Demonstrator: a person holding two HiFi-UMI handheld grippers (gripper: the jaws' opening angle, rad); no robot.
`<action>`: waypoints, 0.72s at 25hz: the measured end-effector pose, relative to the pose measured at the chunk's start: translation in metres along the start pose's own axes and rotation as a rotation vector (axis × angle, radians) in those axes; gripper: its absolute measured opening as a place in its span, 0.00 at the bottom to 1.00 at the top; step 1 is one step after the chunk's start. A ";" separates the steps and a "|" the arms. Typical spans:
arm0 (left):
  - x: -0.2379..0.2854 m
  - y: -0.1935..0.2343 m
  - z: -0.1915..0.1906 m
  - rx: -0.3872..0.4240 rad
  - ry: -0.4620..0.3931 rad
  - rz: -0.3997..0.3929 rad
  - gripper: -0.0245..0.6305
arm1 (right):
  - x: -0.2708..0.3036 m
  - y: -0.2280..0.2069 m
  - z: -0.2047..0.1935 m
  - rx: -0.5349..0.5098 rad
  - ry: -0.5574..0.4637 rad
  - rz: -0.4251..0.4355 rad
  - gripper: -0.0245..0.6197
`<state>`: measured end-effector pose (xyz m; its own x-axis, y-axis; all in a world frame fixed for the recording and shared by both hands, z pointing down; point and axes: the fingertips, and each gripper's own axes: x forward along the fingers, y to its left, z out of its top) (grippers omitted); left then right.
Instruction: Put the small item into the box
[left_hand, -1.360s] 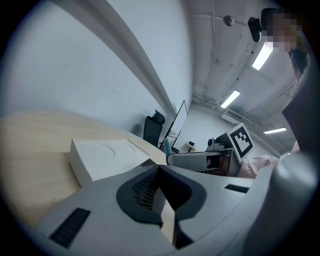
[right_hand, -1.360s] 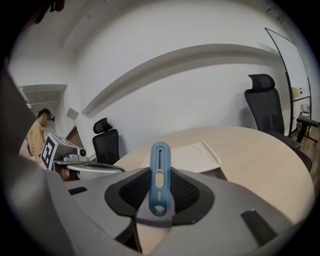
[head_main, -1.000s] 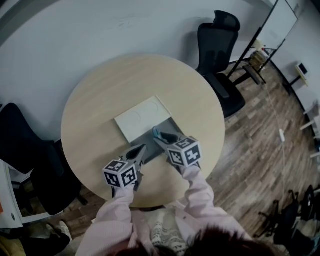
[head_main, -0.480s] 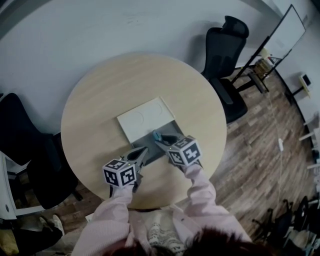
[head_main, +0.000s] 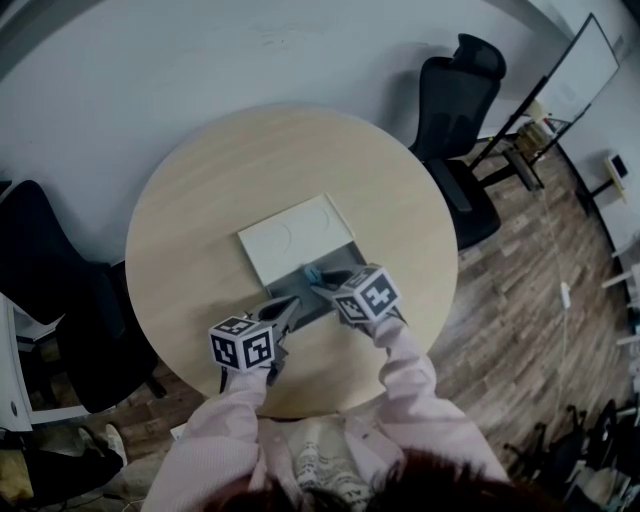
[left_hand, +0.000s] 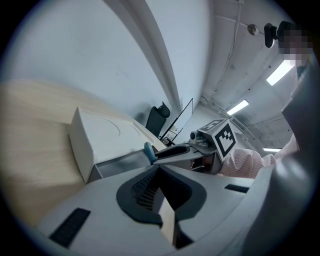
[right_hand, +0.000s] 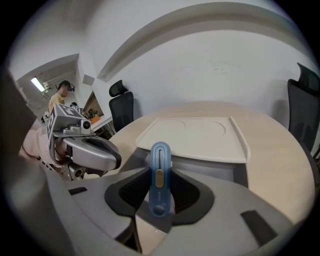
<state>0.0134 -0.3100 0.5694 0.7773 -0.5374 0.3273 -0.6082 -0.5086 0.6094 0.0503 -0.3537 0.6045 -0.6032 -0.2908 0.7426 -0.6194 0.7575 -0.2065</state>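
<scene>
On the round table (head_main: 200, 190), the white box (head_main: 290, 235) lies near the middle. Its grey tray (head_main: 338, 258) is pulled out toward 5 o'clock. Neither has shifted since a second ago.

The right gripper (right_hand: 160, 175) comes in from 5 o'clock with its jaws closed on the small item (right_hand: 160, 160), a slim blue piece with a tan slider that stands upright between the pads. The grip looks the same as before. What differs is the pose: the gripper has tipped more steeply and dipped. Its marker cube (head_main: 367, 295) has rolled a little, and the blue item (head_main: 311, 272) now sits lower over the open tray, just in front of the white box's edge. Whether it touches the tray floor cannot be told.

The left gripper (head_main: 284, 308) reaches in from 6 o'clock and has hardly moved. Its tips are drawn together to a narrow point with nothing seen between them, just beside the tray's near left corner.

A black chair (head_main: 460, 110) stands at 2 o'clock and another (head_main: 40, 260) at 8 o'clock. Both appear slightly shifted only because the head view has moved.
</scene>
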 end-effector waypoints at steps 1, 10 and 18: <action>0.001 0.001 -0.001 -0.002 0.002 0.002 0.05 | 0.001 -0.001 -0.001 -0.002 0.008 0.006 0.24; 0.005 0.000 -0.007 -0.025 0.016 0.008 0.05 | 0.012 -0.003 -0.014 -0.051 0.106 0.052 0.24; 0.007 0.001 -0.013 -0.056 0.032 0.002 0.05 | 0.028 -0.005 -0.022 -0.139 0.213 0.064 0.24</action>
<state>0.0202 -0.3059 0.5816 0.7814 -0.5159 0.3512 -0.6006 -0.4686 0.6479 0.0471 -0.3527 0.6401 -0.5104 -0.1215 0.8513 -0.4999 0.8475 -0.1787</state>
